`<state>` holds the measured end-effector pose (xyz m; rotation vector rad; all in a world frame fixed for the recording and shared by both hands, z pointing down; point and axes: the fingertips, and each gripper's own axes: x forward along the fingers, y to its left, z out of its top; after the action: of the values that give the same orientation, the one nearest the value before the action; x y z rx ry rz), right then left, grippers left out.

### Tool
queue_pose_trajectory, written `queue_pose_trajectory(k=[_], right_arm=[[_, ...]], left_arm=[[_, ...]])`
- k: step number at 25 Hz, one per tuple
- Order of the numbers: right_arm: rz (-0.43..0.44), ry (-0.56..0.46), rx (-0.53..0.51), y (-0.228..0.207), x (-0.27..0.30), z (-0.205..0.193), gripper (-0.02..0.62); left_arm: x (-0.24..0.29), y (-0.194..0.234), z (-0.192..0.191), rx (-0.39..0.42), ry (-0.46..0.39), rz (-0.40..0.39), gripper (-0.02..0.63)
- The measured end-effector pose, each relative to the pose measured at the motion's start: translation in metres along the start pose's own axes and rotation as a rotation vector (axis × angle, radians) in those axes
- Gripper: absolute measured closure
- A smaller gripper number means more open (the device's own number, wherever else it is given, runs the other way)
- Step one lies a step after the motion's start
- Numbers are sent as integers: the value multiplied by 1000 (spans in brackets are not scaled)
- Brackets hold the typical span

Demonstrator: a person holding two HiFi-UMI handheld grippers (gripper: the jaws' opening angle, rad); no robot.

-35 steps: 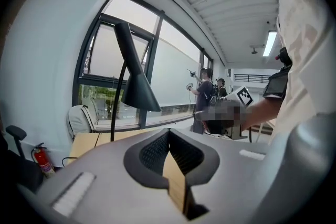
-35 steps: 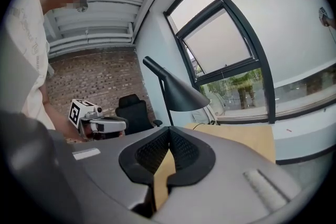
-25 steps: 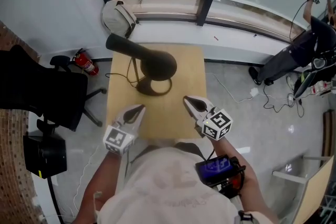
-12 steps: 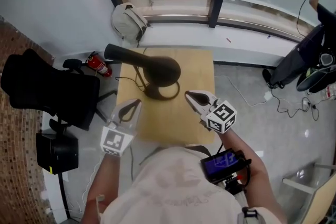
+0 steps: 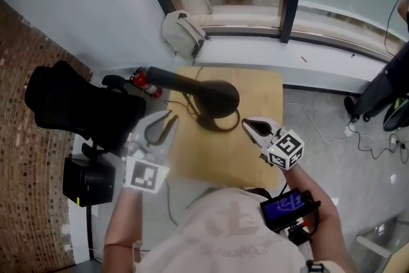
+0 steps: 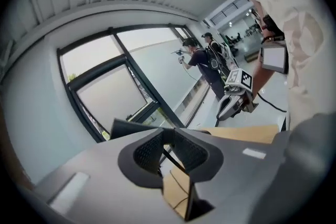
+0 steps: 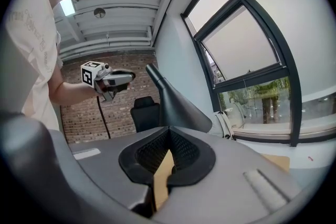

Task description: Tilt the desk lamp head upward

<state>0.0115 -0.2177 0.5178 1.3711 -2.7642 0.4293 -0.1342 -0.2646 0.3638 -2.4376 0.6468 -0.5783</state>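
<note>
A black desk lamp [image 5: 214,97] stands at the far side of the wooden table [image 5: 255,150]. Its cone head points toward me and its neck [image 5: 167,77] runs off to the left over a ring base [image 5: 222,121]. My left gripper [image 5: 158,131] hovers at the table's left edge, just short of the neck. Its jaws are opening slightly with nothing between them. In the left gripper view the tips [image 6: 167,136] stay close together. My right gripper [image 5: 254,127] hangs right of the lamp head, shut and empty. The right gripper view shows the lamp head [image 7: 176,99] just beyond its tips [image 7: 169,136].
A black office chair [image 5: 77,109] and a red fire extinguisher [image 5: 146,83] sit left of the table. A pale backpack [image 5: 182,32] leans by the window behind it. A black box [image 5: 89,182] stands on the floor at left. Cables and another person [image 5: 390,86] are at far right.
My head view has swung rightward. The left gripper has risen and moved forward toward the lamp neck, and its jaws have parted a little. The right gripper has kept its place beside the lamp.
</note>
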Motion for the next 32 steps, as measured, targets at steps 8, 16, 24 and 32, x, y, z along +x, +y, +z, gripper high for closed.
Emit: queue_pose_trajectory(k=[8, 16, 24, 32], right_arm=[[22, -20, -5, -6, -3, 6, 581], [13, -50, 29, -9, -15, 9, 581], [-6, -63, 52, -16, -21, 4, 581], [-16, -79, 61, -19, -23, 4, 581]], left_arm=[[17, 33, 16, 582, 247, -59, 367], [40, 64, -17, 981, 558, -160, 270], [55, 81, -36, 1157, 664, -175, 337], [55, 85, -44, 1163, 690, -162, 353]])
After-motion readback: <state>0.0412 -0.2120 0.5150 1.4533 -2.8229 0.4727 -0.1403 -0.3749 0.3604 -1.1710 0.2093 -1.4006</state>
